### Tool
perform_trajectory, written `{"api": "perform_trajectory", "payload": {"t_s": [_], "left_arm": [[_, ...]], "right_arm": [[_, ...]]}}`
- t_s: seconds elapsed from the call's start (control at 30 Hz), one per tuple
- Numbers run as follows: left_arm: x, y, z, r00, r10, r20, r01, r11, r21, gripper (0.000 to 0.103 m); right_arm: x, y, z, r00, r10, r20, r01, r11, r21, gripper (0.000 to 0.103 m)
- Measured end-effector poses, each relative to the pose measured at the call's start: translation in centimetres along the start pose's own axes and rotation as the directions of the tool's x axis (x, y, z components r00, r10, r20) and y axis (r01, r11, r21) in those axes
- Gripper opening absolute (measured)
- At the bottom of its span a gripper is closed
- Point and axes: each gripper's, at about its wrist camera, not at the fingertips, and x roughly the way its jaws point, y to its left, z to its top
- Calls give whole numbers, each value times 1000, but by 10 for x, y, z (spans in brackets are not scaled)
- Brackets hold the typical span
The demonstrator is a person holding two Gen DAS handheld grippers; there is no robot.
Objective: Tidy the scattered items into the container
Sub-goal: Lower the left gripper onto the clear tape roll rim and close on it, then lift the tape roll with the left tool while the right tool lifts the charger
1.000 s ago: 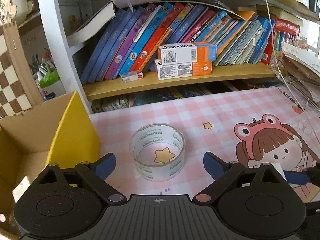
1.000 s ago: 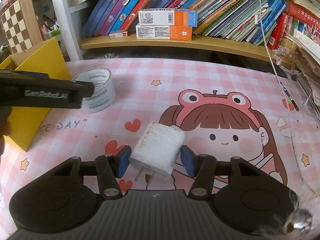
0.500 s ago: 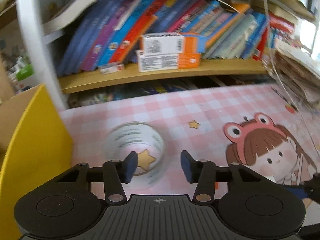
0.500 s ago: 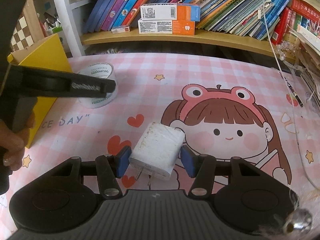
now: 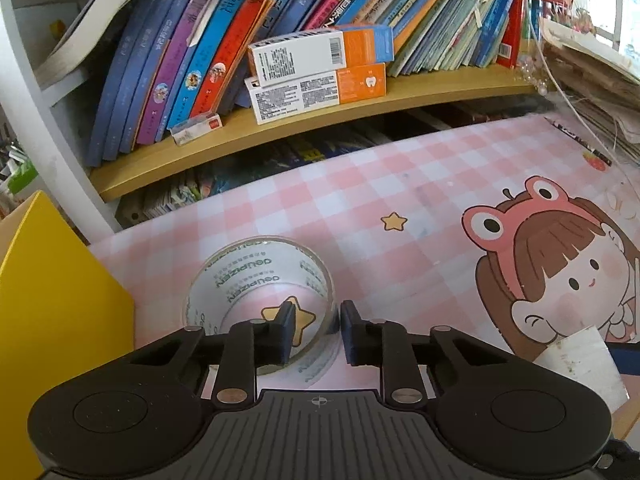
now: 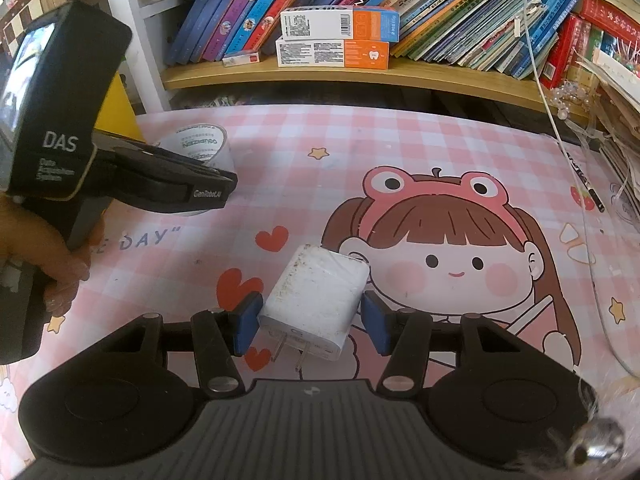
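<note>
While both tools sit low over the desk, here is how things stand:

Left gripper (image 5: 317, 334): its jaws are pinched onto the near wall of the tape roll (image 5: 256, 284), one pad inside the ring, the other outside; it looks like a grip on the rim.
Tape roll: lies flat, its hole facing up, directly ahead of the left gripper and touching it.
Yellow box (image 5: 60, 300): just to the left of the tape, close beside it; I take it for the container, so the carry looks short and leftward.
Right gripper (image 6: 311, 324): jaws straddle the white charger (image 6: 320, 296); the left pad touches it, the right pad shows a thin gap, so not quite clamped.
Charger: prongs point back toward the gripper, its long side running away from it.
Nearer hand: the left, for the box.
Pink desk mat (image 6: 400, 152): under everything.
</note>
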Motion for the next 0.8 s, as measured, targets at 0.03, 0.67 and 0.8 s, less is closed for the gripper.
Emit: {"api": "perform_trajectory", "payload": {"t_s": [0.03, 0.67, 0.8], "left_arm": [[1, 1, 0, 1000, -4, -5, 4, 1000, -5, 12], [-56, -2, -6, 989, -140, 51, 144, 987, -77, 7], [-83, -2, -6, 980, -176, 97, 186, 977, -100, 7]], "right_arm": [[0, 0, 0, 1000, 1, 1, -1, 1000, -1, 52], [-20, 8, -5, 1000, -14, 23, 14, 1000, -7, 52], [-28, 9, -6, 999, -22, 30, 23, 1000, -9, 52]]}}
